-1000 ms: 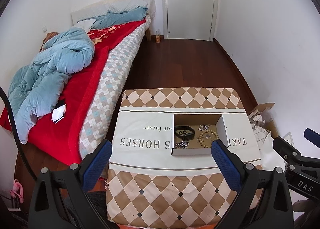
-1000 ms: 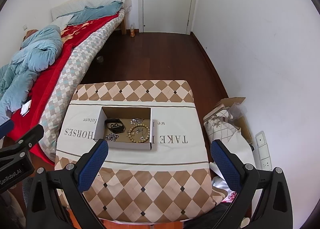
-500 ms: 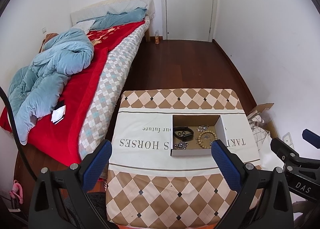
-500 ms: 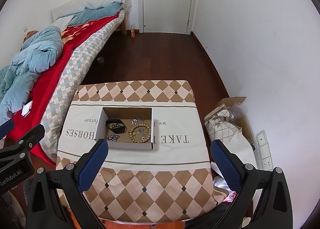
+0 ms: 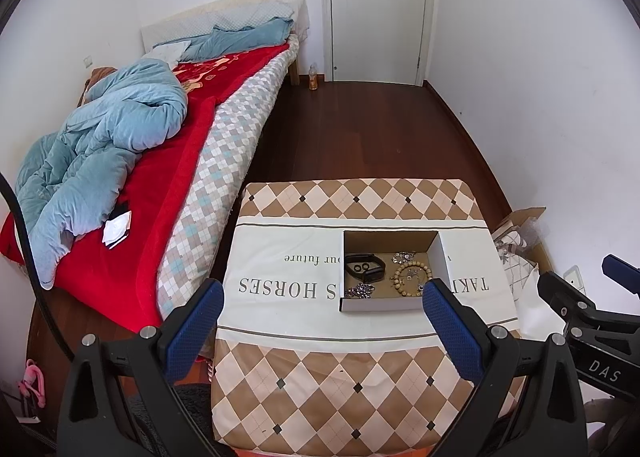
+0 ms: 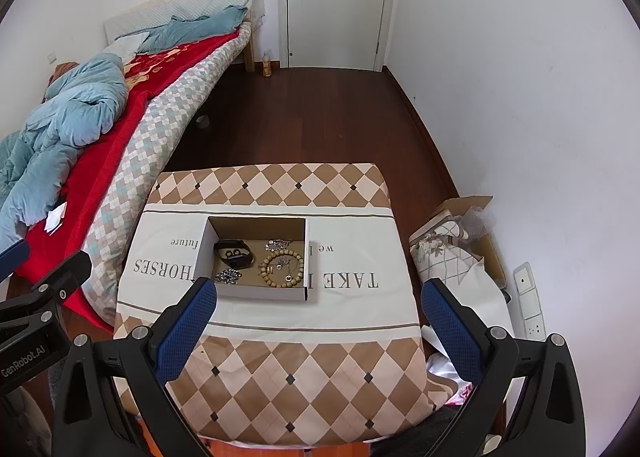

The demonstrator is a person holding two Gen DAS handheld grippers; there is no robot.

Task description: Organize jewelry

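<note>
An open cardboard box sits on a table covered with a checked cloth. In it lie a black band, a wooden bead bracelet, a silver chain piece and small silver jewelry. My left gripper is open and empty, held high above the table's near side. My right gripper is open and empty, also high above the table, to the right of the left one.
A bed with a red blanket and blue quilt stands left of the table. A cardboard carton with cloth lies on the floor to the right. A white door is at the far wall. Dark wood floor lies beyond the table.
Both grippers have drifted very slightly; the view of the table and box is almost the same. Both stay open and empty.
</note>
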